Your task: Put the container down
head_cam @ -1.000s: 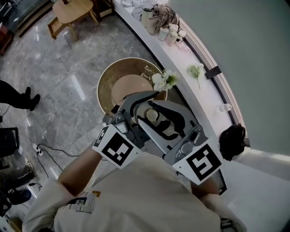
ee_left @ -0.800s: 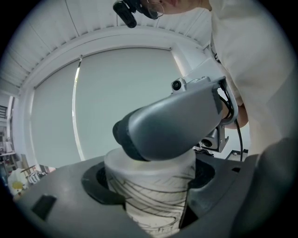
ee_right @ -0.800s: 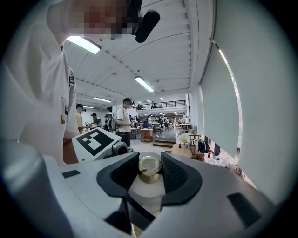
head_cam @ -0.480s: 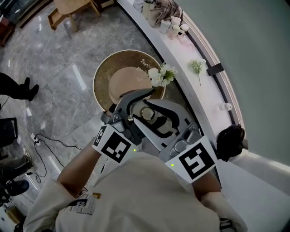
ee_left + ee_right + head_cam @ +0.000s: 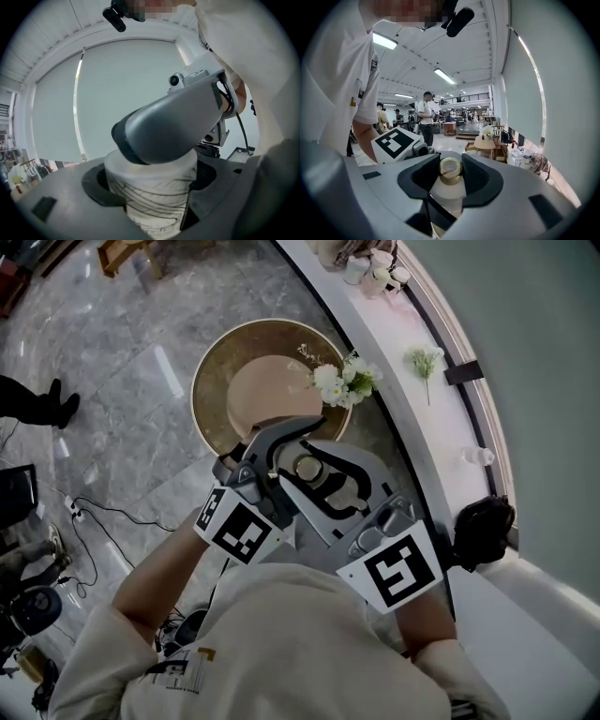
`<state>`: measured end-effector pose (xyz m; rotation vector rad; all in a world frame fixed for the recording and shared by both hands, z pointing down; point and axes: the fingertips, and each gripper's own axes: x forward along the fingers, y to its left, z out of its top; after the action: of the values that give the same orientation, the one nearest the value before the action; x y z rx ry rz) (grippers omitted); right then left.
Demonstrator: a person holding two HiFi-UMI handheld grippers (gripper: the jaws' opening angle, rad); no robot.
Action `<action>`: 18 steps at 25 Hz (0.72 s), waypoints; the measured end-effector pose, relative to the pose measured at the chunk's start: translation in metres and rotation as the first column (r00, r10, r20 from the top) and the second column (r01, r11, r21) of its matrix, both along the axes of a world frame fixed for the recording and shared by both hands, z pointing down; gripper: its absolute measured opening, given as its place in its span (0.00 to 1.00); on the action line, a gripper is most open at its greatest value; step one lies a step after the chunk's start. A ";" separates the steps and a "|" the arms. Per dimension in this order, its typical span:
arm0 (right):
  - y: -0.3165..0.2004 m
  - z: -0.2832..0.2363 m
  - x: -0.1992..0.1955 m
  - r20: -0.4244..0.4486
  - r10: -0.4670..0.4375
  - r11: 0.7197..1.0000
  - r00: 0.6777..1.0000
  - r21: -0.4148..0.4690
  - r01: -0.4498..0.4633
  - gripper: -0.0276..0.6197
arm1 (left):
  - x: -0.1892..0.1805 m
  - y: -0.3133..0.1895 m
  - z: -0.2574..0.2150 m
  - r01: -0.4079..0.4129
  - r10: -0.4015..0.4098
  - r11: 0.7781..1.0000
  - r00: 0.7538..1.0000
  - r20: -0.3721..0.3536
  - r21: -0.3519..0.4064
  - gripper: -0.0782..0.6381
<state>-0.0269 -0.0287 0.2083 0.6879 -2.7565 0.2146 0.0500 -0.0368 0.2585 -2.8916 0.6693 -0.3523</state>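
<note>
A round brown table (image 5: 211,381) is standing on the shiny grey floor (image 5: 122,362). White flowers (image 5: 342,382) are sitting at its edge. A black cable (image 5: 112,521) is lying on the floor. A little green sprig (image 5: 425,359) is lying on the long white ledge (image 5: 394,334).

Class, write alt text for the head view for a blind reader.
Seen from above, a person's left gripper and right gripper together clamp a white container with a gold neck near a round gold table, white flowers at its rim.
</note>
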 end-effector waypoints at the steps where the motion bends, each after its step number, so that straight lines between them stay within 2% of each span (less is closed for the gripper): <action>1: -0.003 0.007 0.000 -0.001 0.001 1.000 1.000 -0.001 -0.001 0.26 | 0.000 -0.002 0.008 -0.008 0.008 1.000 1.000 0.004 -0.002 0.60; 6: -0.008 0.051 0.002 -0.037 -0.007 1.000 0.999 -0.025 0.006 0.26 | 0.003 -0.008 0.048 -0.029 0.029 0.999 1.000 0.005 -0.014 0.60; 10: -0.021 0.089 0.002 -0.043 -0.024 0.999 0.999 -0.040 0.022 0.26 | 0.003 -0.019 0.089 -0.024 0.025 0.998 1.000 0.017 -0.054 0.60; 14: -0.031 0.133 0.007 -0.082 -0.075 0.997 0.994 -0.034 0.073 0.26 | 0.007 -0.029 0.135 -0.014 0.017 0.996 0.999 0.031 -0.090 0.60; 18: -0.040 0.177 0.007 -0.078 -0.030 0.998 0.997 -0.063 0.025 0.26 | 0.009 -0.035 0.181 -0.025 0.030 0.994 0.998 0.046 -0.102 0.60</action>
<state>-0.0204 -0.0688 0.3851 0.6287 -2.6710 0.2598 0.0588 -0.0718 0.4392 -2.9743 0.6206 -0.4636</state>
